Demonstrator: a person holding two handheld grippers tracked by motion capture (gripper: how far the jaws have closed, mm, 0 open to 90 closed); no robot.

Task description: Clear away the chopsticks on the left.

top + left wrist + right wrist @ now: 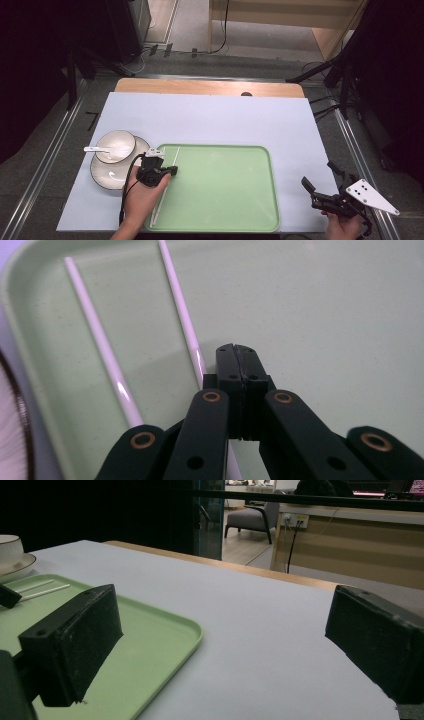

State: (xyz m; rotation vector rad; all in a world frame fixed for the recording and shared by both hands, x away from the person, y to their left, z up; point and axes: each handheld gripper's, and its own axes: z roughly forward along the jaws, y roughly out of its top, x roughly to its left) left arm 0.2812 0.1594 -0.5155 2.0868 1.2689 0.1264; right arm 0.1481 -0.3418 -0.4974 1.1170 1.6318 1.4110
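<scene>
Left gripper [172, 170] fingers closed on nothing, over green tray [225, 200] beside two white chopsticks [100, 340]. Right gripper [320, 181] fingers wide open, off tray's right edge.

Pale green tray [220, 200], white chopsticks [100, 340] (glossy), white dark-rimmed plate [102, 177], black grippers [172, 171].

A wooden counter [210, 87] under a pale lavender sheet [210, 125] stands on grey floor [45, 155] between metal rails [47, 150], dark surroundings either side, with a grey armchair [247, 522] and wooden cabinet [350, 545] beyond.
</scene>
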